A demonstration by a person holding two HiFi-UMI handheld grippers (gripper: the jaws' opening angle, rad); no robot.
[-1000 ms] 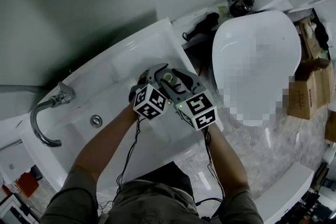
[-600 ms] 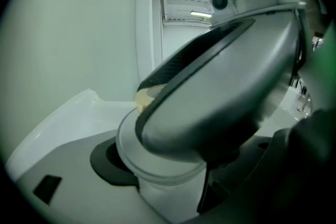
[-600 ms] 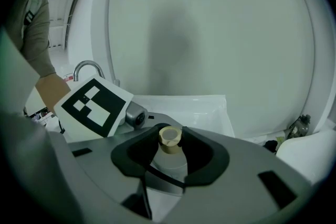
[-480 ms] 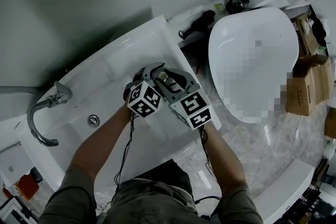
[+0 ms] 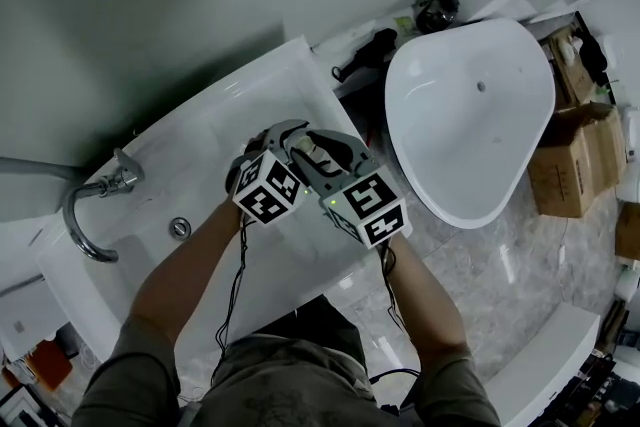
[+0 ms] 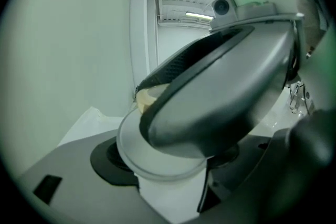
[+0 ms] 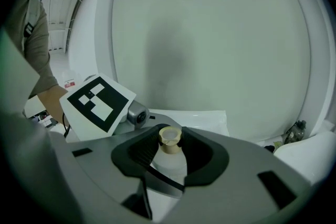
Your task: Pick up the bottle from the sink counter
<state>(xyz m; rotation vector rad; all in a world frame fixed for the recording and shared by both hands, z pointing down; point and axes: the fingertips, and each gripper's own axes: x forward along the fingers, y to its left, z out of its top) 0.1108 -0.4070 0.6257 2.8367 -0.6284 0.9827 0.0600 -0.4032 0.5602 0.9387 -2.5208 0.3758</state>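
A small white bottle (image 5: 316,151) with a tan cap (image 7: 170,137) stands upright between both grippers, over the right end of the white sink counter (image 5: 300,80). My right gripper (image 5: 322,157) reaches in from the right. Its dark pads (image 7: 135,153) press on the bottle's neck (image 7: 169,165) from either side, just under the cap. My left gripper (image 5: 293,140) comes from the left and is shut on the white body (image 6: 163,191) lower down. In the left gripper view, the right gripper's grey finger (image 6: 226,92) crosses in front and hides most of the cap.
The sink bowl (image 5: 150,215) with its drain (image 5: 180,228) and chrome tap (image 5: 88,215) lies left of the grippers. A large white basin (image 5: 465,115) stands on the marble floor to the right. Beyond it are cardboard boxes (image 5: 575,160), and dark items (image 5: 365,53) lie behind.
The right gripper's fingers have drawn in round the bottle's top. Both grippers stay together over the counter, drifting slightly left in the head view.
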